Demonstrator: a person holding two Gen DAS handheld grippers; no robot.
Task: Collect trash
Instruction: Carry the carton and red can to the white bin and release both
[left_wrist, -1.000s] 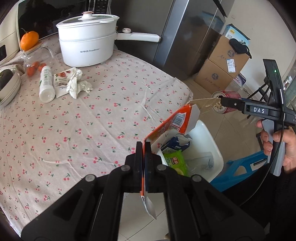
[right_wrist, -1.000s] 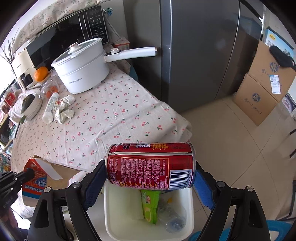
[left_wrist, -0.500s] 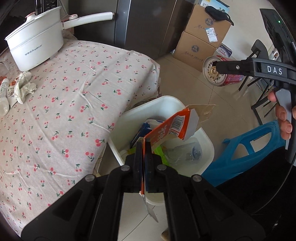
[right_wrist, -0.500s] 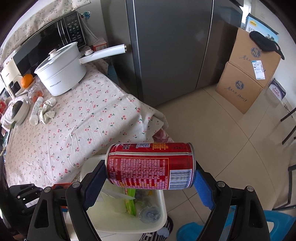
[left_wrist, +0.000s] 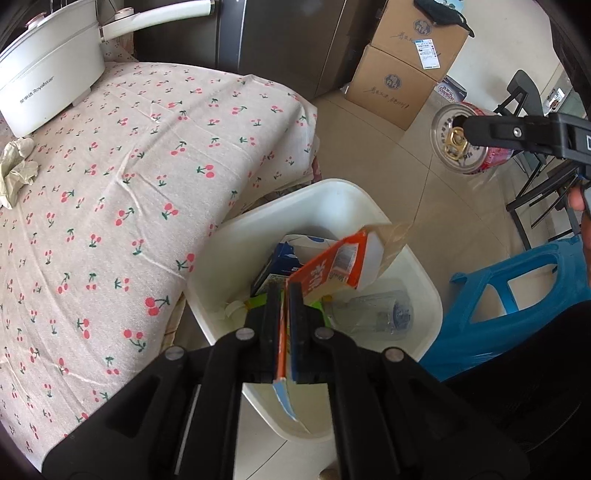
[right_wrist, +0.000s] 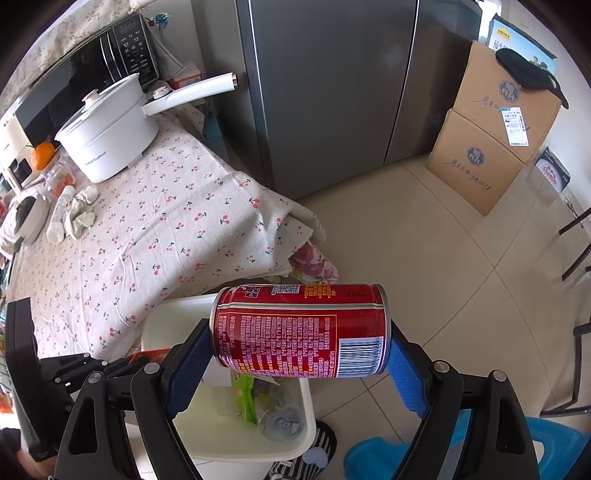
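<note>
- The orange carton (left_wrist: 332, 267), flattened at one end, hangs above the white bin (left_wrist: 424, 280), its thin edge between the fingers of the left gripper (left_wrist: 283, 314).
- That gripper's jaws have just been opening; a narrow gap shows beside the carton, which sits against 1 pad, so whether they still pinch it cannot be told.
- The red can (right_wrist: 301, 330) lies sideways over the bin's near rim, clamped end to end between the wide-set blue pads of the right gripper (right_wrist: 299, 354).
- Inside the bin lie a clear bottle (left_wrist: 376, 314), a green packet (right_wrist: 245, 395) and a blue box (left_wrist: 280, 267).
- Beside the bin, the cherry-print tablecloth (left_wrist: 129, 184) carries crumpled tissue (left_wrist: 16, 171) and a white pot (right_wrist: 110, 136).
- A blue stool (left_wrist: 517, 291) stands at the bin's other side.
</note>
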